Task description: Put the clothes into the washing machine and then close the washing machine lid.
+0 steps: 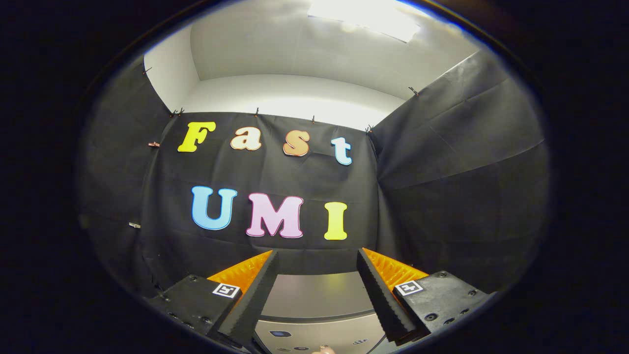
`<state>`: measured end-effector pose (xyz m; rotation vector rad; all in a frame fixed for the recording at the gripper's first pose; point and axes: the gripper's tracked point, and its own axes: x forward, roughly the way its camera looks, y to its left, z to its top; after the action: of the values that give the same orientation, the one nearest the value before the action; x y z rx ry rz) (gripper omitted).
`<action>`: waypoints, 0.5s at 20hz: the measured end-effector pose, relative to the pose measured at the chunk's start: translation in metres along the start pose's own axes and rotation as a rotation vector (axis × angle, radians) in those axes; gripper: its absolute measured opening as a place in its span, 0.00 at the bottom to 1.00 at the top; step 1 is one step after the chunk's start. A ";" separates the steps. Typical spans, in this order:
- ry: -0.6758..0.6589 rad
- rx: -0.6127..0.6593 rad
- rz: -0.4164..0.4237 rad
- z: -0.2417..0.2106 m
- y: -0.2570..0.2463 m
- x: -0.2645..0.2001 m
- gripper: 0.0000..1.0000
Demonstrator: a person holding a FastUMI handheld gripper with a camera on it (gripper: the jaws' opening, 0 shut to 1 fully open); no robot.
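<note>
Gripper view: the gripper (pixel 317 258) is raised and tipped upward, looking across the top of the washing machine (pixel 314 300) toward the back of the booth.
Fingers: spread wide apart, with nothing between them; the ribbed inner faces of both fingers (pixel 255 300) slant outward toward the tips, and open space lies between the tips.
Finger mounts: each finger sits on a dark block with screw heads, and each block carries a small square marker (pixel 226 290).
Washing machine: low in the view, between and below the two fingers; a pale grey, smooth top surface shows in the gap, with a dark curved seam across it.
Control strip: below that seam, nearest the camera, a strip with a small dark window (pixel 280 334) and a few small buttons; too small to tell more.
Machine's long axis: the seam and the visible top run side to side across the gap, square to the line of the fingers.
Lid state: cannot tell.
Clothes: cannot tell where they lie.
Surroundings: black cloth wall (pixel 442 196) straight ahead and on both sides, pinned up with small clips along its top edge.
Above the cloth: a white wall (pixel 295 93) and a bright ceiling light (pixel 363 14).
In the way: nothing stands between the fingers and the machine's top.
</note>
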<state>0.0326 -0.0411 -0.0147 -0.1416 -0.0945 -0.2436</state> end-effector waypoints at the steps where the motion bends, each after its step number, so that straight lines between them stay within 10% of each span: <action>1: -0.001 0.004 0.004 0.001 0.002 -0.001 0.98; 10: -0.034 0.041 0.037 0.013 0.013 -0.009 0.98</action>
<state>0.0264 -0.0243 -0.0043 -0.1070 -0.1306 -0.2024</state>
